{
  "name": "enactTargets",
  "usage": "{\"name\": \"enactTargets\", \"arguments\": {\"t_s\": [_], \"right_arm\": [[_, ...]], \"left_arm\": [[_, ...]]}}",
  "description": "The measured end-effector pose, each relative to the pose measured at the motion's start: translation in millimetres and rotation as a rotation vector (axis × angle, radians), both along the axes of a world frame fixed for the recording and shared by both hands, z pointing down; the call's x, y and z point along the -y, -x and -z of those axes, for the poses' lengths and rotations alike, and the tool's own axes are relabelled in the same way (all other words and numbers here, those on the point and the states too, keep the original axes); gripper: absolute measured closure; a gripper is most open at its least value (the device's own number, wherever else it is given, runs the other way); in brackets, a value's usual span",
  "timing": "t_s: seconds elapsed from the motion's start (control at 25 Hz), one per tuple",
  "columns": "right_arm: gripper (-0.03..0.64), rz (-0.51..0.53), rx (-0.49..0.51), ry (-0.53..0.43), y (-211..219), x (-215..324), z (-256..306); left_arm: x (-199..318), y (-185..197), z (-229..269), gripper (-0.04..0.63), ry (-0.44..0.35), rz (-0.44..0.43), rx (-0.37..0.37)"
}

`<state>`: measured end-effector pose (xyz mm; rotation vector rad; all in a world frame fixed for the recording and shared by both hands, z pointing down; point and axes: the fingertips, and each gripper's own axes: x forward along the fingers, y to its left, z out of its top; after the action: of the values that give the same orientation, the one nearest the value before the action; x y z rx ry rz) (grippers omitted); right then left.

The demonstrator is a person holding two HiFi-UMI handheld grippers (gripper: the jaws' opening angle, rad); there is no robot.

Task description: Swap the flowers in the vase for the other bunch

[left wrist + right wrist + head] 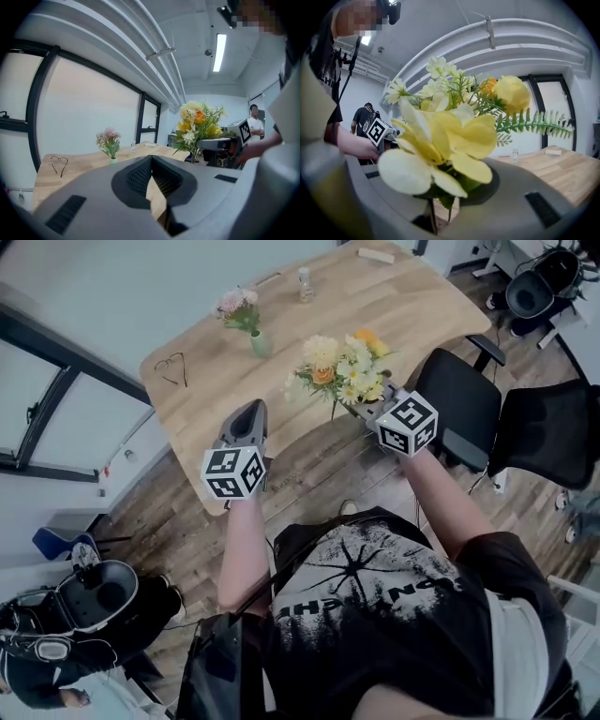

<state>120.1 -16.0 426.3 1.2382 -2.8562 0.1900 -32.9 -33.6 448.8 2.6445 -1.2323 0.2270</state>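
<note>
1. No brand or label is showing clearly. The marker cube (pixel 234 472) on the left gripper (pixel 251 409) and the marker cube (pixel 408 423) on the right gripper (pixel 361 411) are carrying only black-and-white square patterns. The white print on the person's dark shirt (pixel 375 587) is appearing upside down and cannot be read.
2. The left forearm (pixel 246 549) is reaching forward from the body. Its gripper is hanging over the near edge of the wooden table (pixel 412 306), with jaws pressed together and nothing between them.
3. The right forearm (pixel 450 507) is stretching forward beside a black chair (pixel 459 404). Its gripper is pinching the stems of the yellow bunch (pixel 342 367) and holding the flowers upright at the table's near edge.
4. The pink bunch (pixel 237 306) is standing in the small green vase (pixel 260 343) on the table, well apart from both grippers.
5. A pair of glasses (pixel 173 367) is lying left of the vase, and a small clear bottle (pixel 306 284) is standing beyond it.
</note>
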Motion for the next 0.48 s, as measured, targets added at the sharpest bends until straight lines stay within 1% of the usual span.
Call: {"name": "enactTargets", "arguments": {"t_s": [0.24,0.48], "right_arm": [[0.532,0.028,0.010,0.013,-7.0,12.6,-7.5],[0.532,0.044,0.018,0.026,2.6,31.1,-13.1]], "left_arm": [[8.5,-3.8,-8.7,0.581,0.017,0.038,0.004],[26.4,6.4,-9.4,0.581,0.024,0.057,0.008]]}}
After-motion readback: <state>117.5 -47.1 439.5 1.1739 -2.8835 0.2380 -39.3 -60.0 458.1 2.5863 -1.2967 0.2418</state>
